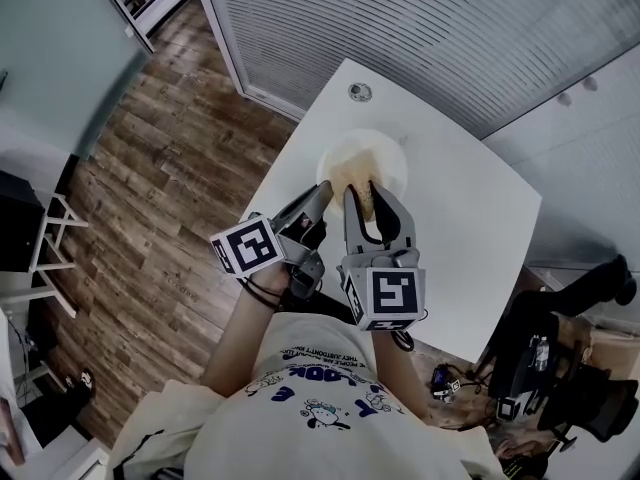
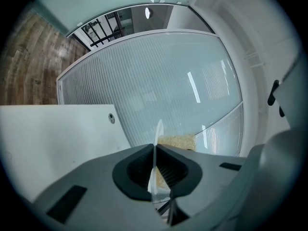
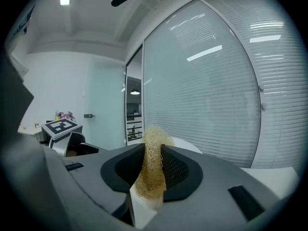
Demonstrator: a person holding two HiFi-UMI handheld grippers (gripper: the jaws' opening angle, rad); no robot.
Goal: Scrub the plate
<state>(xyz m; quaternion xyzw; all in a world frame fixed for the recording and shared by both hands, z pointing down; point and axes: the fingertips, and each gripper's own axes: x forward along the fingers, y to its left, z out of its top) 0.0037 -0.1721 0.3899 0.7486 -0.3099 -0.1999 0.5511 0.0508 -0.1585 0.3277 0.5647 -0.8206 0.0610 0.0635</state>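
A white plate (image 1: 388,160) is held up on edge over the white table (image 1: 470,228). My left gripper (image 1: 318,194) is shut on its near rim; in the left gripper view the plate (image 2: 158,131) runs edge-on between the pads of that gripper (image 2: 155,170). My right gripper (image 1: 362,192) is shut on a tan loofah scrubber (image 1: 368,204), which lies against the plate's face. The right gripper view shows the scrubber (image 3: 153,150) pinched between the jaws of that gripper (image 3: 153,166), with the plate's rim (image 3: 186,146) just behind. The scrubber (image 2: 178,141) also shows past the plate.
A round metal grommet (image 1: 360,92) sits near the table's far corner. Wooden floor (image 1: 170,198) lies beyond the table's left edge. Black equipment (image 1: 540,358) stands at the lower right. A glass wall with blinds (image 1: 420,18) runs behind the table.
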